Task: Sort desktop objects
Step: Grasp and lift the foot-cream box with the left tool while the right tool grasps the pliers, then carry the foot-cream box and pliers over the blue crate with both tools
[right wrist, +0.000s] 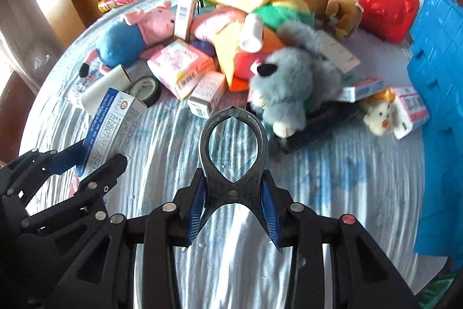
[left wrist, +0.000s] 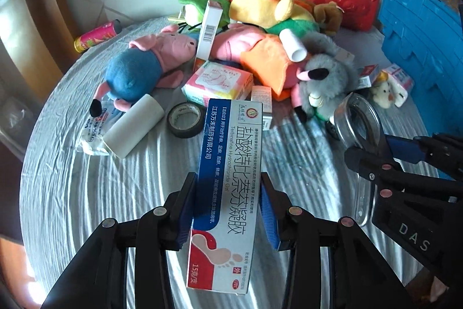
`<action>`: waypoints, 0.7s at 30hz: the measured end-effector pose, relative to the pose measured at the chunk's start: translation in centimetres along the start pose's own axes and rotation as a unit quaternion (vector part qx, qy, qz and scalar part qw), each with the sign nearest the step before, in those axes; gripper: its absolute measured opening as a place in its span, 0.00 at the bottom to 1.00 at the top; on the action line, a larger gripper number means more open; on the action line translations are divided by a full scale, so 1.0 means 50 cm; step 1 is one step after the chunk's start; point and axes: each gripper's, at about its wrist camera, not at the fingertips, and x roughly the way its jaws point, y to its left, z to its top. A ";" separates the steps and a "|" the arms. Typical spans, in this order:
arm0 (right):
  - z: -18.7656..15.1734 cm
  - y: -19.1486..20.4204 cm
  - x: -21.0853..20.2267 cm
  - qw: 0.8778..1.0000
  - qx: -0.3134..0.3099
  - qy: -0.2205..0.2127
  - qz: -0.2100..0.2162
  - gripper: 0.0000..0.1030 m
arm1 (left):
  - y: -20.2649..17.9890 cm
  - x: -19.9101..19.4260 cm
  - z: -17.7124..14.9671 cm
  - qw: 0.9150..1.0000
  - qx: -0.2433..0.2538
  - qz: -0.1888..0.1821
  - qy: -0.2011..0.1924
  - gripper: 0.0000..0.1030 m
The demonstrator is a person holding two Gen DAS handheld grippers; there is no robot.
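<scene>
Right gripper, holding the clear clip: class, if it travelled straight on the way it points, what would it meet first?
Probably the small white carton just beyond the clear clip in the right gripper, or bare tablecloth before it; depth is unclear.

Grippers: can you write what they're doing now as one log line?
left gripper: shut on medicine box | right gripper: shut on clear clip | both held above striped cloth | toy pile unsorted
</scene>
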 end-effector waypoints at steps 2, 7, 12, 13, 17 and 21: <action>-0.001 -0.018 -0.016 1.000 -0.014 -0.015 0.005 0.36 | -0.016 -0.018 0.012 1.000 -0.013 0.009 -0.015 0.39; -0.015 -0.052 -0.084 0.997 -0.050 -0.052 0.022 0.36 | -0.079 -0.094 0.034 0.997 -0.043 0.035 -0.053 0.39; -0.012 -0.115 -0.173 0.992 -0.074 -0.096 0.025 0.36 | -0.140 -0.173 0.046 0.994 -0.054 0.040 -0.089 0.39; -0.012 -0.126 -0.188 0.991 -0.075 -0.103 0.025 0.36 | -0.149 -0.186 0.048 0.993 -0.051 0.039 -0.094 0.39; -0.020 -0.156 -0.241 0.989 -0.067 -0.131 0.019 0.36 | -0.176 -0.234 0.059 0.992 -0.036 0.033 -0.119 0.39; -0.027 -0.175 -0.289 0.987 -0.048 -0.156 0.006 0.36 | -0.192 -0.275 0.070 0.989 -0.026 0.019 -0.146 0.39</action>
